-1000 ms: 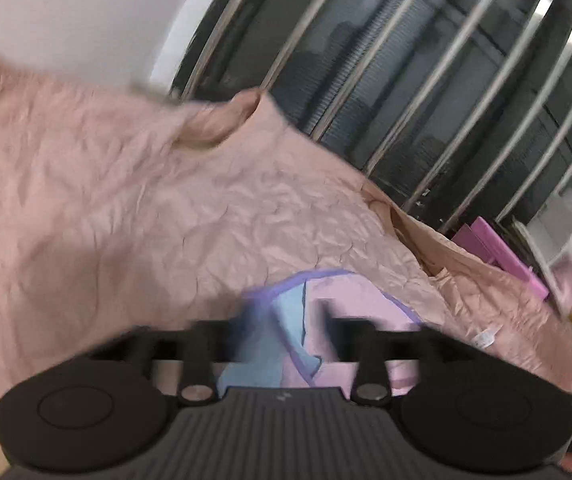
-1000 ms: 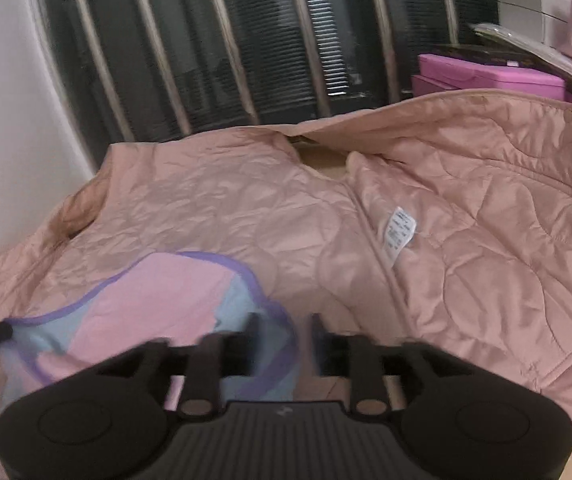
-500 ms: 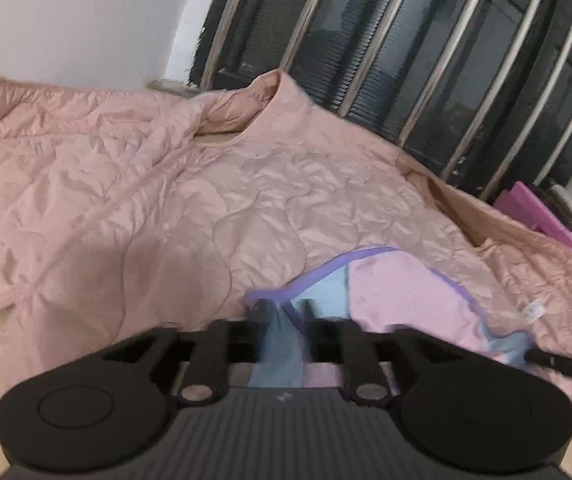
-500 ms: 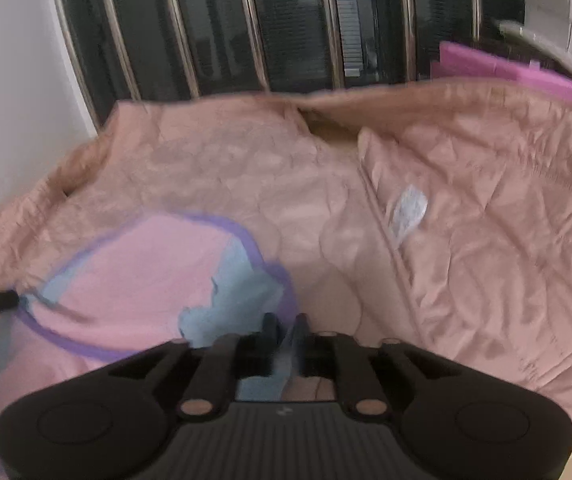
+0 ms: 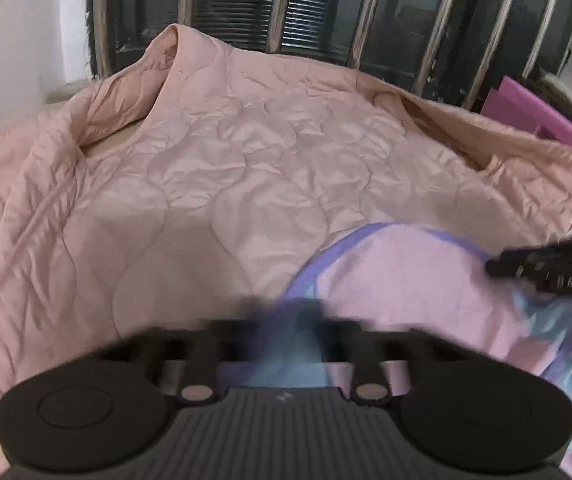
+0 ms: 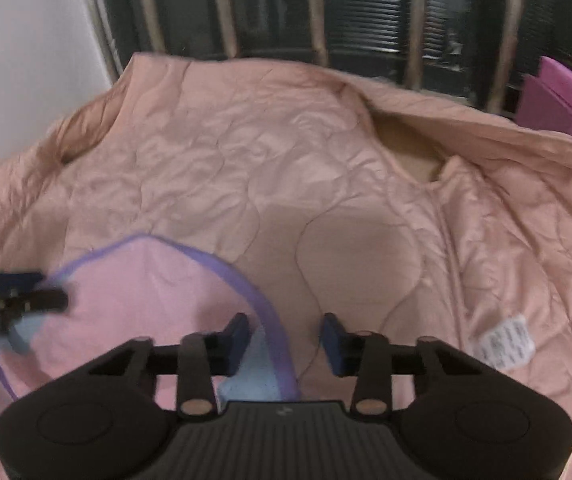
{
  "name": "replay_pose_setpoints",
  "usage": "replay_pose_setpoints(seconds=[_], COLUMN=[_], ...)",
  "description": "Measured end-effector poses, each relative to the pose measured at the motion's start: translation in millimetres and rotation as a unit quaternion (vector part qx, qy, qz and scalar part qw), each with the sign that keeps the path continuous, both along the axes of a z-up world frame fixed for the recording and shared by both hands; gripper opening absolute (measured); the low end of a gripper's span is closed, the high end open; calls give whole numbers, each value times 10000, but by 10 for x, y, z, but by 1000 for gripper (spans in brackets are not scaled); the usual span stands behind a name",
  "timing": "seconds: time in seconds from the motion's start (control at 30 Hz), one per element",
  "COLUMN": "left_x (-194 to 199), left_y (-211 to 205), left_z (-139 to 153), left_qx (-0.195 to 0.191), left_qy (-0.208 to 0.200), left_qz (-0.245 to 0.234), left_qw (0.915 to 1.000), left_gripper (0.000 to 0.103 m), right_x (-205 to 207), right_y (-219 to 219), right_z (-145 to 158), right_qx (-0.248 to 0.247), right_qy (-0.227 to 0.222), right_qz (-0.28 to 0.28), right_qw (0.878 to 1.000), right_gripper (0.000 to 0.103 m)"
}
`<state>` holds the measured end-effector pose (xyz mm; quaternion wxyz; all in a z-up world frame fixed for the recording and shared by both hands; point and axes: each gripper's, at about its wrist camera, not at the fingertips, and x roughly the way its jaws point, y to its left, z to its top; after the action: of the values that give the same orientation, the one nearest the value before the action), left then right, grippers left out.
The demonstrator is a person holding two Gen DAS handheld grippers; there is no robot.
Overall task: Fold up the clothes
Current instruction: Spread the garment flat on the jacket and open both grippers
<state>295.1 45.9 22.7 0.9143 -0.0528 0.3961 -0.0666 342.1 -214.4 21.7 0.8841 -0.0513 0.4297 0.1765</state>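
A small pink garment [image 5: 414,280] with purple trim and light blue patches lies on a spread pink quilted jacket [image 5: 226,168]. My left gripper [image 5: 286,320] is blurred; its jaws stand apart with a blue corner of the garment between them. My right gripper [image 6: 284,340] is open, and the garment's purple edge [image 6: 262,304] with a blue corner lies loose between its fingers. The small garment [image 6: 138,292] and the jacket [image 6: 286,168] show in the right wrist view too. Each gripper's tip shows at the edge of the other's view.
Metal window bars [image 5: 278,4] with dark blinds stand behind the jacket. A white wall [image 6: 26,48] is at the left. Magenta boxes [image 6: 558,100] sit at the back right. A white care label [image 6: 506,342] shows on the jacket lining.
Both grippers were shut on the small garment's corners and have opened. The garment now lies flatter on the jacket. Both cameras swung to face the window bars.
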Motion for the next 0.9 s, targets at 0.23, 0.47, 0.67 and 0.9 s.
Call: replay_pose_setpoints(seconds=[0.23, 0.47, 0.67, 0.9], left_x=[47, -753, -2663, -3531], left_y=[205, 399, 577, 308], left_z=[-2, 386, 476, 154], left_qx=[-282, -172, -206, -257], left_qy=[-667, -813, -1347, -1217], left_qz=[945, 543, 274, -212], left_qw=[9929, 9951, 9903, 9920], left_gripper=[9, 54, 82, 82], right_x=[165, -451, -2058, -3289], right_y=[320, 288, -355, -493], right_z=[76, 377, 690, 247], right_qx=[-288, -178, 1209, 920], right_qy=[-866, -1227, -1080, -926], right_qz=[97, -35, 360, 246], right_qw=[9958, 9923, 9861, 9911], right_gripper=[6, 34, 62, 58])
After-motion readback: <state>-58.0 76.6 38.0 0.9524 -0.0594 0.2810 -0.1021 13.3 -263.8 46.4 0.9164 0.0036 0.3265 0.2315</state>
